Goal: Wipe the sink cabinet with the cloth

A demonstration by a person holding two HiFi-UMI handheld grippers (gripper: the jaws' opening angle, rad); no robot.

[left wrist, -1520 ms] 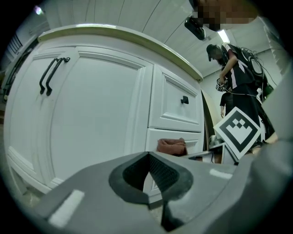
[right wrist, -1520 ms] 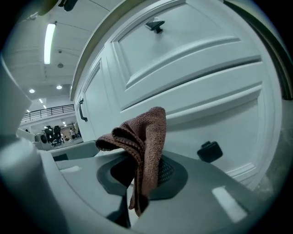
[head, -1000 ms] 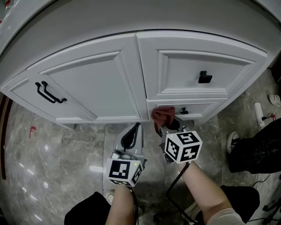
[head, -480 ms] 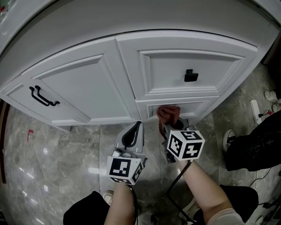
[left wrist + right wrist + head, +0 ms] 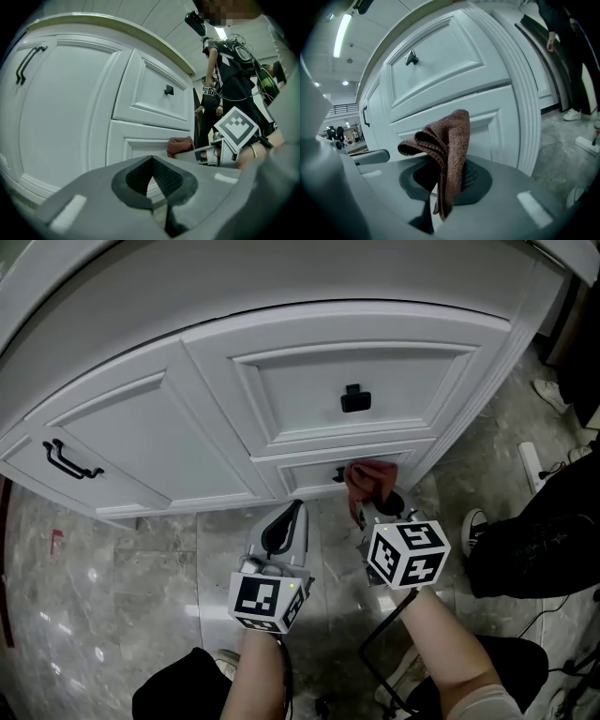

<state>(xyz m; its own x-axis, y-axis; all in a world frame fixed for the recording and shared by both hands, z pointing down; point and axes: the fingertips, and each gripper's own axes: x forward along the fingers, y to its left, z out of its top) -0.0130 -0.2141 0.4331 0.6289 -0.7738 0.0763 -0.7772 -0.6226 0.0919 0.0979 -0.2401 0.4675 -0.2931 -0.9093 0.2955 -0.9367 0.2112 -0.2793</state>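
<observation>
The cloth point(image 5: 449, 140), a brown knitted rag, is clamped between the jaws of the right gripper point(image 5: 440, 190). A bunched fold rises above them and a short tail hangs below. It is held against, or just short of, the lower drawer front point(image 5: 305, 474), near the right edge of the sink cabinet point(image 5: 169, 432); actual contact cannot be confirmed. The jaws of the left gripper point(image 5: 152, 180) are closed together with nothing between them, and it is held low, clear of the cabinet face.

The cloth is judged to be light, soft and limp, so it is likely to fold and drag rather than slide flat. A deep hold on the bunched middle, as seen, should keep it from being pulled out by friction on the painted panel. The moulded grooves would call for pressure through the loose fold.

The upper drawer with the black knob point(image 5: 354, 398), the lower drawer and the door with the bar handle point(image 5: 71, 460) are all shut, so nothing inside them can be seen.
</observation>
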